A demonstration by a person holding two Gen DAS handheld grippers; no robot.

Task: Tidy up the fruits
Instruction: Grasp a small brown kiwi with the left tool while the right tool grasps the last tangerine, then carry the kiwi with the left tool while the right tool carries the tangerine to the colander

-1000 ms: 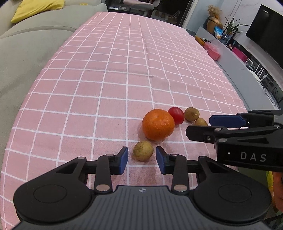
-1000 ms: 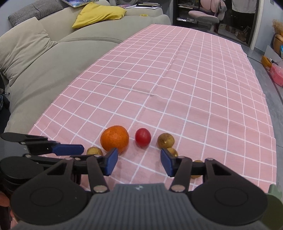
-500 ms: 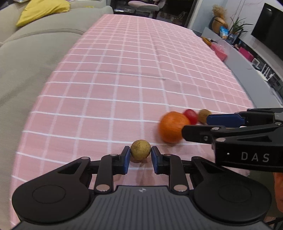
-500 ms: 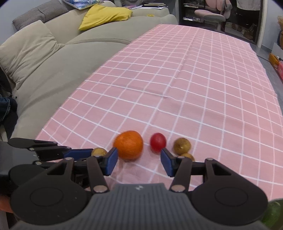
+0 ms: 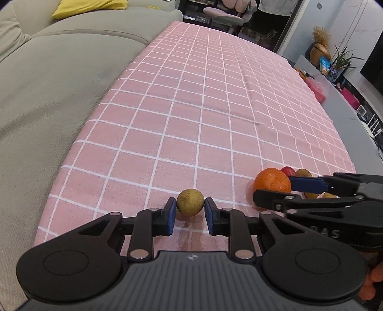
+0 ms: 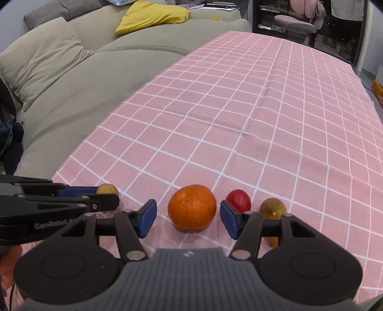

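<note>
My left gripper point(image 5: 190, 211) is shut on a small yellow-brown round fruit point(image 5: 190, 202) at its fingertips, close over the pink checked tablecloth point(image 5: 203, 107). That fruit also shows in the right wrist view point(image 6: 107, 189) between the left gripper's fingers. My right gripper point(image 6: 188, 217) is open, its blue pads on either side of an orange point(image 6: 192, 207) without touching it. A small red fruit point(image 6: 239, 203) and a brown fruit point(image 6: 273, 208) lie right of the orange. In the left wrist view the orange point(image 5: 271, 183) sits behind the right gripper's fingers point(image 5: 308, 185).
A grey sofa point(image 6: 71, 79) with a yellow cushion point(image 6: 153, 14) runs along the table's left edge. Another brown fruit point(image 6: 273, 240) is partly hidden under my right finger. A chair point(image 5: 222, 16) stands at the far end; a grey ledge with boxes point(image 5: 340, 100) is on the right.
My left gripper closed on the small yellow-brown fruit and carried it left, away from the orange. My right gripper shifted left so that the orange is now between its open pads.
</note>
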